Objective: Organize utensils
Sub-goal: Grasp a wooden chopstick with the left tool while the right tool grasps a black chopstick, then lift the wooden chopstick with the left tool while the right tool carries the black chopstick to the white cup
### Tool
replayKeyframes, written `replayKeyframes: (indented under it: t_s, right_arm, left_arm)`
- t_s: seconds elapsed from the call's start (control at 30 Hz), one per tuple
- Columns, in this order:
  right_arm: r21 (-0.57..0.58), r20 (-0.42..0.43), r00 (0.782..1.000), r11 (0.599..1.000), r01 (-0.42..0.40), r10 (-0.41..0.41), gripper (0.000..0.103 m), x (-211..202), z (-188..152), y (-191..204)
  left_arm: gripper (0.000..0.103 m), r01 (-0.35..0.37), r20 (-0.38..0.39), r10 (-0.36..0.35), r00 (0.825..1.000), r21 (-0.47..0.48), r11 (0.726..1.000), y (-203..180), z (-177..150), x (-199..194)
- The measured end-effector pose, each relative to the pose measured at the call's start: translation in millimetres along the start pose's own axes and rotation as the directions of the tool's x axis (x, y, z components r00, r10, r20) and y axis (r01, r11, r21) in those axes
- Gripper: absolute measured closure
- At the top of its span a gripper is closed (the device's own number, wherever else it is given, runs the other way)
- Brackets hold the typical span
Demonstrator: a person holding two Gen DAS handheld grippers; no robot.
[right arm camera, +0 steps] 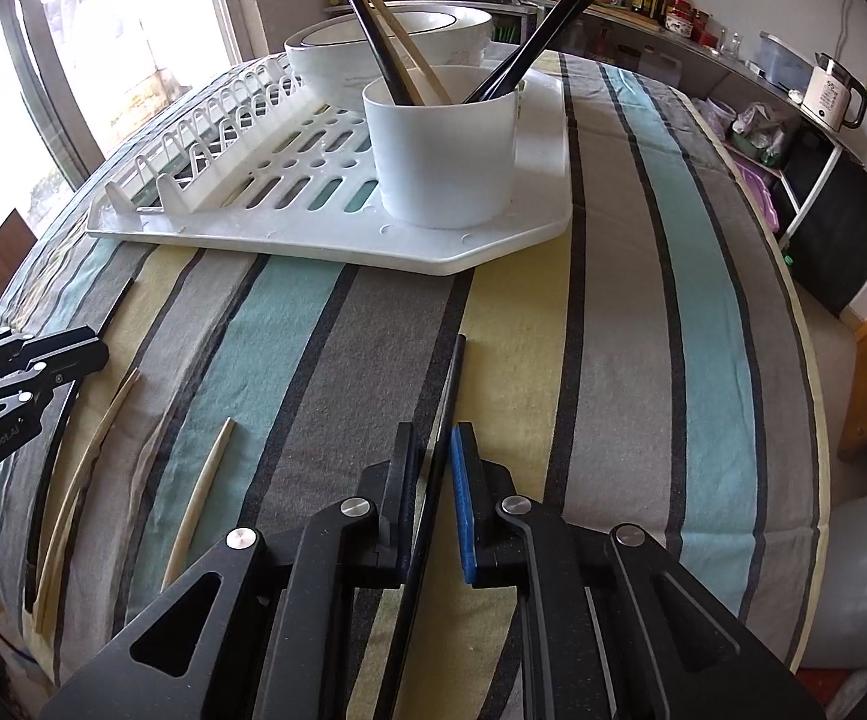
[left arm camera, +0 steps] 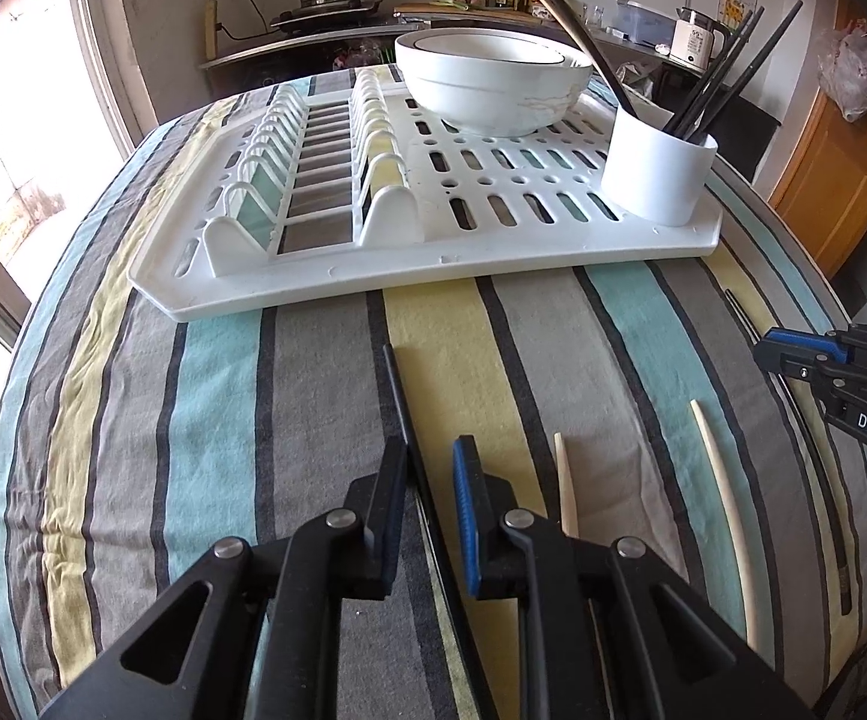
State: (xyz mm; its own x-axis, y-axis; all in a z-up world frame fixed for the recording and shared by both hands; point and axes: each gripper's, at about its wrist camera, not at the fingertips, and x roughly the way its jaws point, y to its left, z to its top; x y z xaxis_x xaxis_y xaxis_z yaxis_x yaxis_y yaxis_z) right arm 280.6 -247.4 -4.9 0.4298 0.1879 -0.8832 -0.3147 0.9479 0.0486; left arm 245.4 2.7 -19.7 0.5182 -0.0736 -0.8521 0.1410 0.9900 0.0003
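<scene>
A black chopstick [left arm camera: 398, 387] lies on the striped cloth and runs between the fingers of my left gripper [left arm camera: 431, 468]. It rests against the left pad while the blue pad [left arm camera: 468, 516] stands clear of it, so the jaws are open. My right gripper [right arm camera: 433, 462] is shut on a second black chopstick [right arm camera: 454, 384], which points toward the rack. The white utensil cup [right arm camera: 445, 150] holds several dark chopsticks and one pale one. Two pale chopsticks [left arm camera: 566, 492] [left arm camera: 727, 510] lie loose between the grippers.
The white dish rack [left arm camera: 373, 276] sits at the back of the table with stacked white bowls [left arm camera: 493, 84] on it. My right gripper [left arm camera: 763, 354] shows at the right edge. The table's rim curves close on the right [right arm camera: 817, 420].
</scene>
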Motion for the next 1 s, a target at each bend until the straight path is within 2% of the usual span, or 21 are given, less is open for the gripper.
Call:
replayKeyframes:
  t_s: [0.1,0.43,0.77,1.0]
  right_arm:
    - [0.009,-0.001,1.0,1.0,-0.011,0.011,0.097,1,1,-1]
    - [0.029,0.055,0.997,0.998,-0.063,0.062,0.097,-15,-1,-1]
    - [0.065,0.159,0.984,0.993,-0.094,0.082,0.098,-50,0,-10]
    - [0.07,0.253,0.963,0.992,-0.109,0.088,0.098,-85,1,-11]
  left_arm:
    - [0.096,0.006,-0.005,-0.006,1.0,0.003,1.0,1,2,1]
    - [0.096,0.052,-0.001,-0.052,0.999,-0.022,0.998,9,4,-4]
    - [0.097,0.078,0.083,-0.075,0.994,-0.029,0.997,16,11,-42]
    - [0.097,0.09,0.164,-0.085,0.983,-0.023,0.996,17,14,-79]
